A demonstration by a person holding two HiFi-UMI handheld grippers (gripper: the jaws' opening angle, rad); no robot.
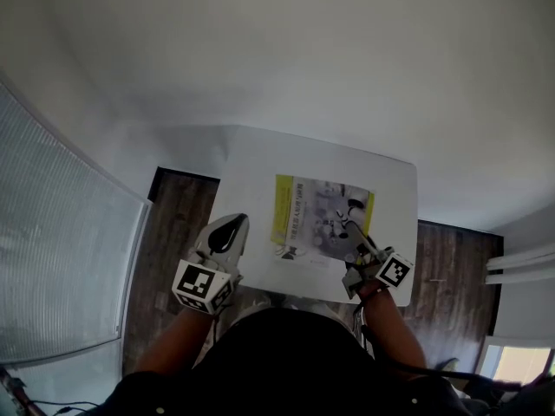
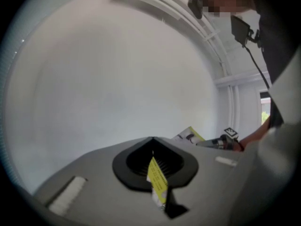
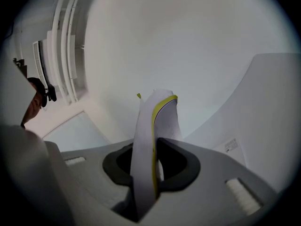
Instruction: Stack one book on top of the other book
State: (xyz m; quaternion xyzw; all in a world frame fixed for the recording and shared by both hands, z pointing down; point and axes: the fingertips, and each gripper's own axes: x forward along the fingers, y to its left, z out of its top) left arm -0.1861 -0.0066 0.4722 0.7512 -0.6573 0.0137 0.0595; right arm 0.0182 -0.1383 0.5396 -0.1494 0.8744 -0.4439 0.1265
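A book [image 1: 323,219] with a yellow spine lies flat on a white table [image 1: 251,163], close to the near edge and somewhat toward the right edge, its spine turned to the left edge; whether a second book lies under it cannot be made out from above. The right gripper [image 1: 360,251] sits at the book's near right corner, and its own view shows the jaws clamped on a thin white cover [image 3: 157,126] edged in yellow, which bends upward out of the grip. The left gripper [image 1: 227,230] hangs over the table's near left corner, beside the book and not touching it; its jaws stand together and appear to pinch a small yellow printed strip [image 2: 157,180]. From that gripper's view the book shows across the table with the right gripper at its corner. Each gripper carries a cube with black-and-white square markers [image 1: 201,286], held by the person's bare forearms at the bottom of the head view. Dark wood floor [image 1: 178,224] flanks the table on both sides, and a plain white wall [image 1: 303,50] rises behind it.
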